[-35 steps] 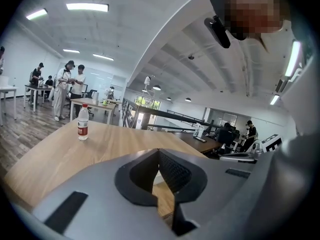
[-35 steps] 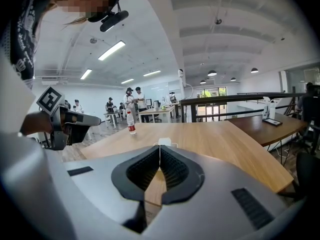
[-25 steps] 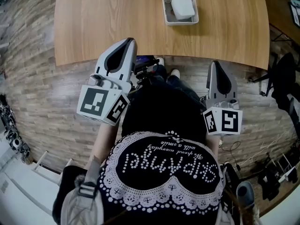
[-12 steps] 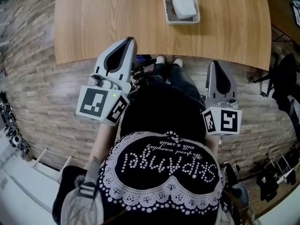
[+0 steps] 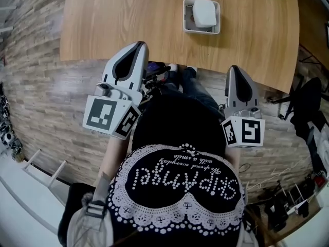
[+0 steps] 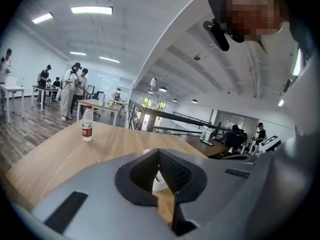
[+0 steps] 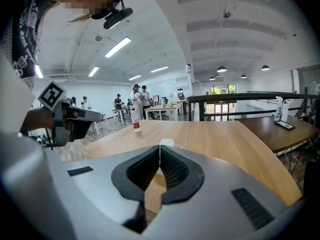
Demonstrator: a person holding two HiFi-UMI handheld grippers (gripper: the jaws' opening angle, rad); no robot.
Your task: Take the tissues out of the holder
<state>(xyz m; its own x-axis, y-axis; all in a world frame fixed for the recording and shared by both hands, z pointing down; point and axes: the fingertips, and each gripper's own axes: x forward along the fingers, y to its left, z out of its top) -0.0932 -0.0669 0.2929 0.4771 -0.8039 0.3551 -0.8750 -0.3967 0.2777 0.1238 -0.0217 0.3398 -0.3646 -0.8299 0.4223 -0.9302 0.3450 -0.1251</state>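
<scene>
Tissues sit in holder on table, 1 o'clock, well apart from the grippers. Left gripper and right gripper are closed and empty, held near the body, likely pre-reach.

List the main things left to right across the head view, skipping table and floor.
left gripper → tissue holder → right gripper
</scene>
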